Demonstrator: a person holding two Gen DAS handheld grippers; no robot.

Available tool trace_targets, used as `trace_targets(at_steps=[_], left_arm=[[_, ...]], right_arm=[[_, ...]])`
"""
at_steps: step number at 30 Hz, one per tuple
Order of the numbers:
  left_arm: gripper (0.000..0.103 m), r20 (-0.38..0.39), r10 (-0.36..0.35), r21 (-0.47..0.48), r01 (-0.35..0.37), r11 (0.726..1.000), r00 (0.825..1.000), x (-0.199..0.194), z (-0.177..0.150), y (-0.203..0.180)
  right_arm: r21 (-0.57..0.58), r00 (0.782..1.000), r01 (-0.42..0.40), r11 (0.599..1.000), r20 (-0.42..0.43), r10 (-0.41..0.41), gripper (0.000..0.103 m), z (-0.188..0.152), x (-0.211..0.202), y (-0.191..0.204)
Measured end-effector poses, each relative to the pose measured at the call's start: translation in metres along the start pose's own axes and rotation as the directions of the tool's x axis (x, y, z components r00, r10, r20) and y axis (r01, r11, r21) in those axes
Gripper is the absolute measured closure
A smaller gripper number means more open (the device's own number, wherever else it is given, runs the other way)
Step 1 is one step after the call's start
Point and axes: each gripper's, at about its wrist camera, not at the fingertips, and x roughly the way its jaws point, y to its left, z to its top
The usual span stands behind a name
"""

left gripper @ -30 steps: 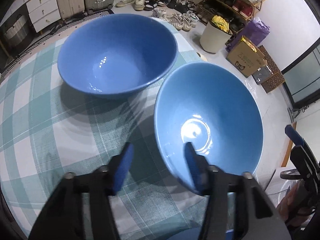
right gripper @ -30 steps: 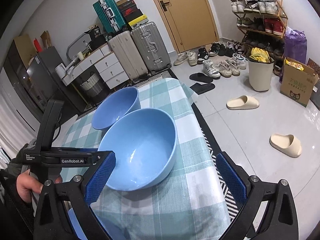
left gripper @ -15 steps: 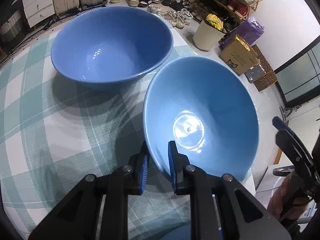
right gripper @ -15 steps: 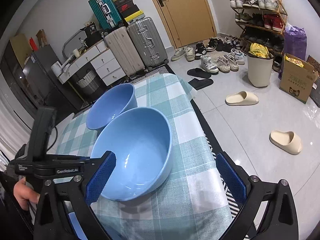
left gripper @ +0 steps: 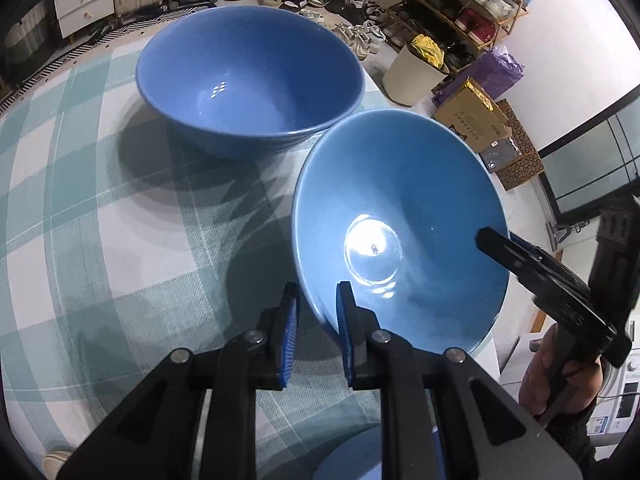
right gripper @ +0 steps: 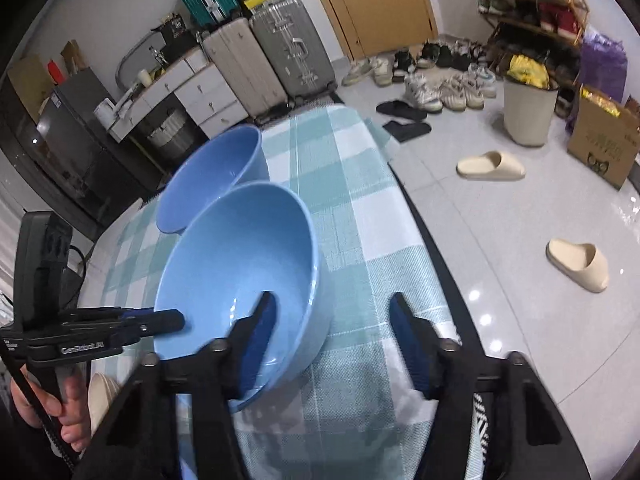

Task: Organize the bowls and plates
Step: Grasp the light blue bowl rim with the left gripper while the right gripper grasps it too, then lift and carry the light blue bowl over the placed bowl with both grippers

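Pinching the near rim of the lighter blue bowl, the left gripper has one pad outside the wall and the other inside, the rim caught between them. That bowl sits tilted, its far side toward the right gripper, whose jaws stand spread with one finger reaching inside the bowl and the other outside its wall, not yet closed on anything. Ahead of the left gripper and a little to its left, the darker blue bowl rests upright on the checked tablecloth, near the tilted one; I cannot tell if their rims touch.

Both bowls look like glazed ceramic: stiff, fairly heavy for a one-sided rim grip, slick under rubber pads, and liable to chip if knocked together. A rim pinch lets the bowl swing about the pads, so the tilt is probably its weight pulling it down. Taking the opposite rim with the right gripper would steady it. Nesting looks like the likely step in hand, and it should be lowered centred and gently into the darker bowl, since glaze on glaze slides easily.

Beyond the table, shoes, slippers and suitcases crowd the floor.
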Motion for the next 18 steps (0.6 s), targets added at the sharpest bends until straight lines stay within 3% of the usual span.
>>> trace_targets(at_steps=[7,10,18], left_arm=[[0.086,0.002,-0.011,-0.001,0.011,1.000,1.000,0.000,-0.003,-0.003],[0.086,-0.003,-0.022,-0.005,0.022,1.000,1.000,0.001,-0.003,-0.003],[0.084,0.020,-0.004,0.022,0.004,1.000,1.000,-0.001,0.001,-0.012]], right_arm=[[-0.039,0.998,-0.045,0.998,-0.042,0.043,0.070,0.000,0.012,0.011],[-0.064,0.999,-0.033,0.997,-0.046,0.030,0.080,-0.001,0.014,0.017],[-0.134,0.996,0.059,0.989,-0.062,-0.068,0.087,-0.002,0.018,0.025]])
